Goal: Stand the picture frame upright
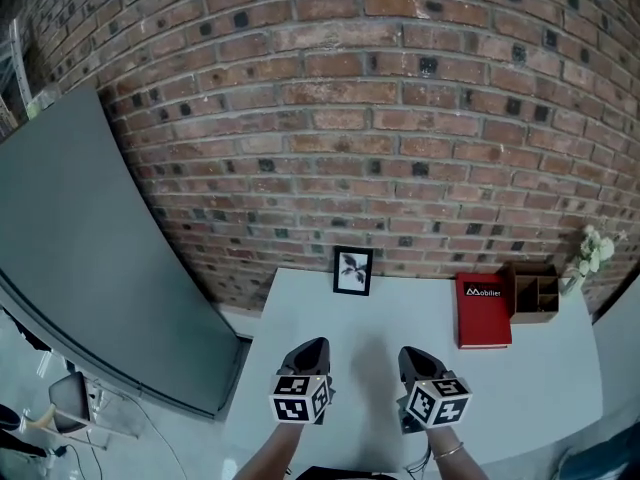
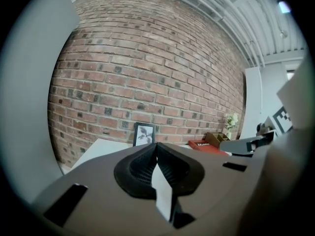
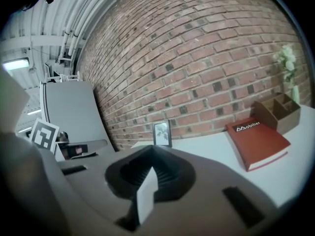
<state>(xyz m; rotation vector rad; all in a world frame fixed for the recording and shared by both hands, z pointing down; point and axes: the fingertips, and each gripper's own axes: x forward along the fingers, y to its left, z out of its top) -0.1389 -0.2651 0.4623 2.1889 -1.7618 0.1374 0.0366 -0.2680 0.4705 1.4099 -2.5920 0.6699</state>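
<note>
A small black picture frame (image 1: 352, 270) with a leaf print stands upright at the back of the white table (image 1: 380, 328), against the brick wall. It also shows in the left gripper view as the frame (image 2: 144, 134) and in the right gripper view as the frame (image 3: 162, 133). My left gripper (image 1: 312, 348) and right gripper (image 1: 412, 354) hover side by side over the table's near half, well short of the frame. Both are shut with nothing between the jaws.
A red book (image 1: 483, 310) lies at the table's back right, next to a brown wooden organizer (image 1: 532, 293) and a vase of pale flowers (image 1: 590, 258). A large grey panel (image 1: 70, 258) leans at the left. The brick wall (image 1: 380, 118) runs behind the table.
</note>
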